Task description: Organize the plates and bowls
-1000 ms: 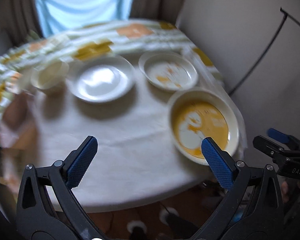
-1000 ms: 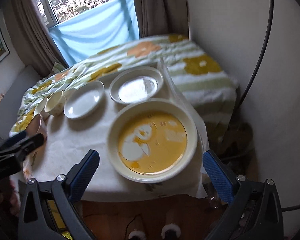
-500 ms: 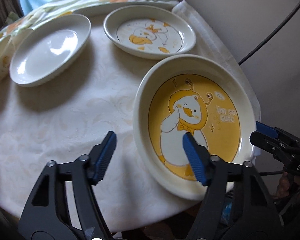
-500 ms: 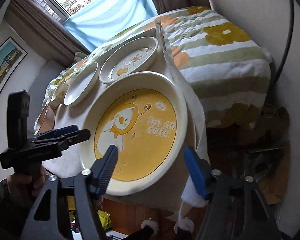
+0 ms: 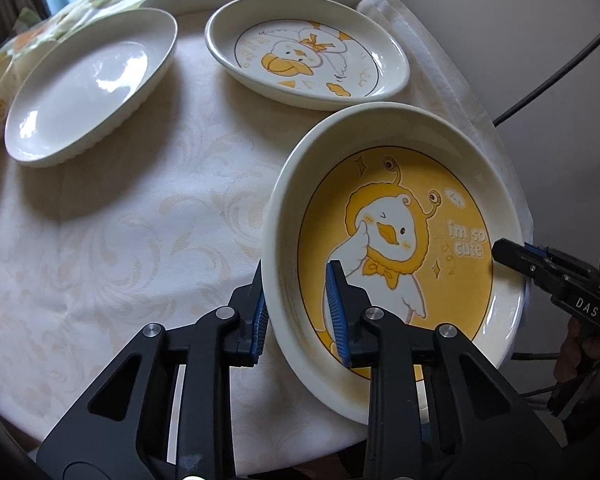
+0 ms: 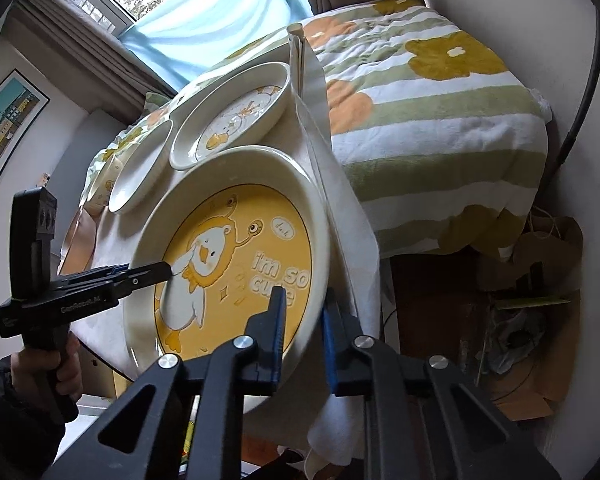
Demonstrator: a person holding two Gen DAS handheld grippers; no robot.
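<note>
My left jaws (image 5: 298,312) and right jaws (image 6: 303,338) clamp opposite rims of the large cream ceramic plate with yellow duck print (image 5: 400,240), at the bench's 4 o'clock edge. Lift both sides level, evenly.

A bare stretch of tablecloth (image 5: 112,248) lies open left of the big plate (image 5: 400,240). Behind it the duck plate (image 5: 308,52) sits just beside its far rim, the white plate (image 5: 88,84) farther left. The wall (image 5: 500,40) stands near on the right.
</note>
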